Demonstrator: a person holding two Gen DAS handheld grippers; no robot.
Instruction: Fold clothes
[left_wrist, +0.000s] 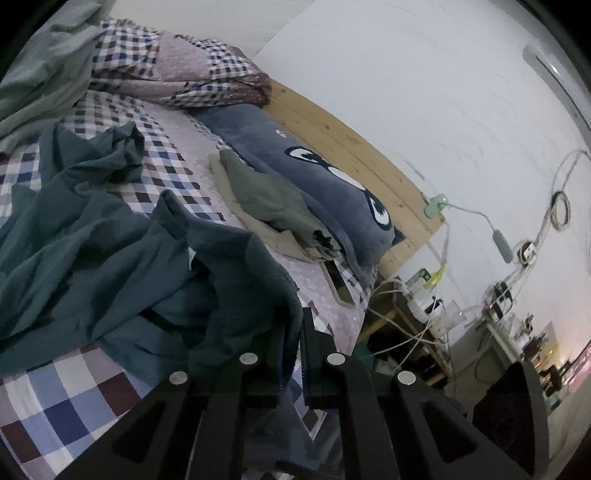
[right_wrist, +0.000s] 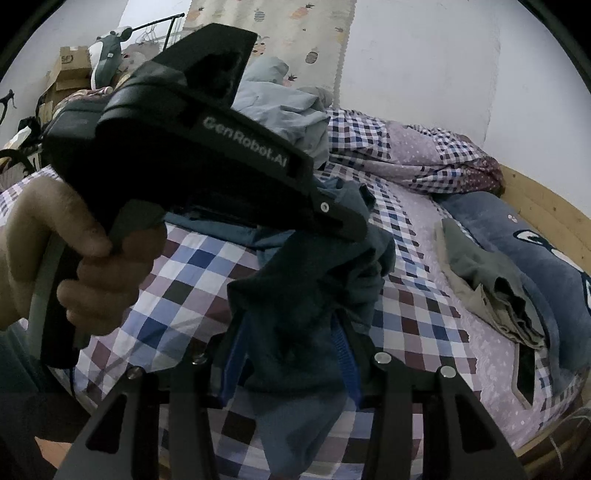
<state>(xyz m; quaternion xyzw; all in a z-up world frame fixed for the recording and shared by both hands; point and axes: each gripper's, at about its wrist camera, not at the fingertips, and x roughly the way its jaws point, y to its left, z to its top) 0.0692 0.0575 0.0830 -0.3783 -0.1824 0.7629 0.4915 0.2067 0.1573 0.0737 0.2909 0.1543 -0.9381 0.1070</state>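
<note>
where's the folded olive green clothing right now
The olive green clothing lies on the right of both views, on the checked bedsheet, against the blue pillow.

We take the blue pillow (left_wrist: 325, 184) with its cartoon eyes as our landmark. Behind it runs the wooden headboard (left_wrist: 347, 147). A rumpled checked quilt (left_wrist: 184, 70) lies beyond its far end. Past its near end we see a green clip lamp (left_wrist: 437, 205) on the headboard's corner, and below that a cluttered side table (left_wrist: 417, 306) trailing white cables.
</note>
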